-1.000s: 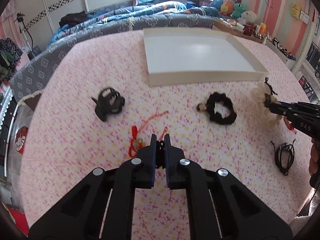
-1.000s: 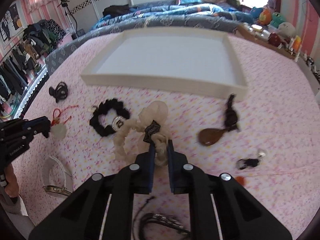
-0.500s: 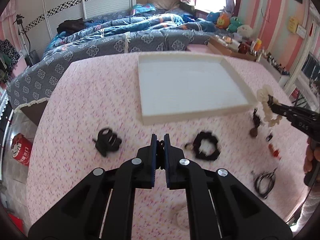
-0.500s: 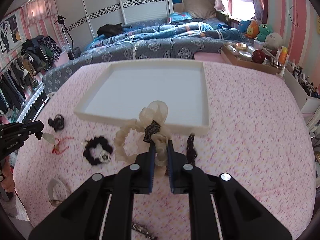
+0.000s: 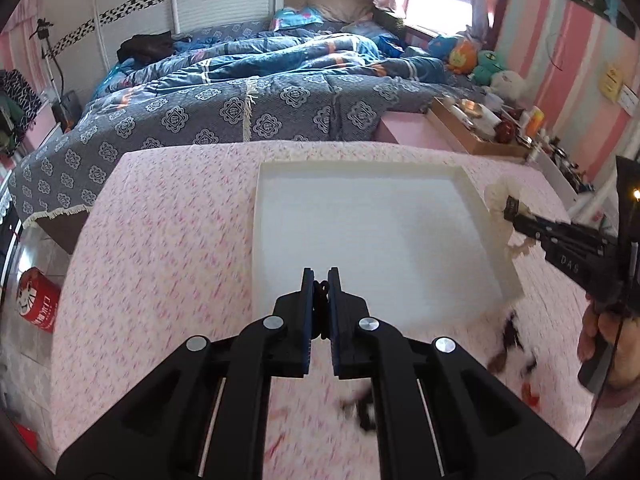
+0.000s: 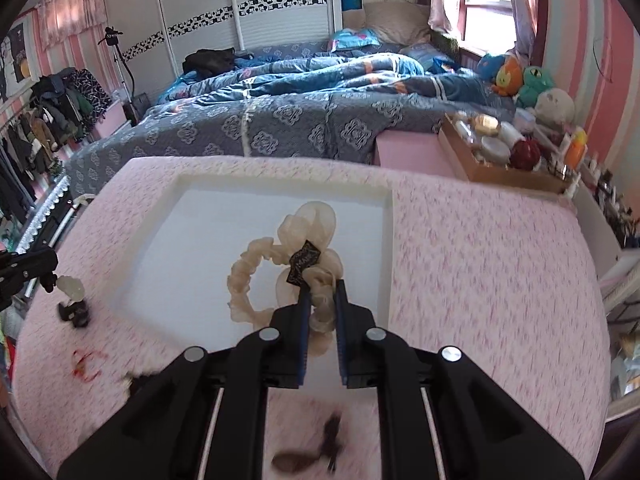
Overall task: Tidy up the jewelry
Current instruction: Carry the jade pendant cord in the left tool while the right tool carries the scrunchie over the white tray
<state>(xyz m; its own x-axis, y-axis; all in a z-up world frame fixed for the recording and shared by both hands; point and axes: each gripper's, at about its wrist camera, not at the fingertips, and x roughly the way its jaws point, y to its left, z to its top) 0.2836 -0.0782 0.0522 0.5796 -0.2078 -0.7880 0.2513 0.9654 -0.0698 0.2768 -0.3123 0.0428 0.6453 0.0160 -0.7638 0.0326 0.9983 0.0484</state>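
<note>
I am holding a cream scrunchie (image 6: 280,272) in my right claw (image 6: 320,300) — the fingers are clenched on its gathered fabric, and the rest of the loop, with a small dark label on it, is hanging in front of the fingertips over the white tray (image 6: 168,216). From my left-hand camera the same scrunchie (image 5: 498,204) is showing at the tray's right rim (image 5: 476,208), pinched at the tip of that right claw (image 5: 516,218), with my hand (image 5: 600,332) wrapped around the handle behind it.

My left claw (image 5: 320,280) is clamped on a thin dark cord between its blue pads; in the right-hand view a pale, translucent pendant (image 6: 72,288) is dangling from its tip (image 6: 50,276), above the pink floral cloth (image 6: 480,264) just left of the tray. The tray's floor is bare and white.

On the cloth around it other pieces are lying, blurred: a black hair claw (image 6: 74,312) under the pendant, a red cord (image 6: 86,362) nearer me, and a brown drop-shaped piece with a dark tail (image 6: 308,456) below my right claw. Beyond the cloth a bed with a blue-grey patterned cover (image 6: 288,124) is filling the room, and stuffed toys (image 6: 524,80) are sitting by the window.
</note>
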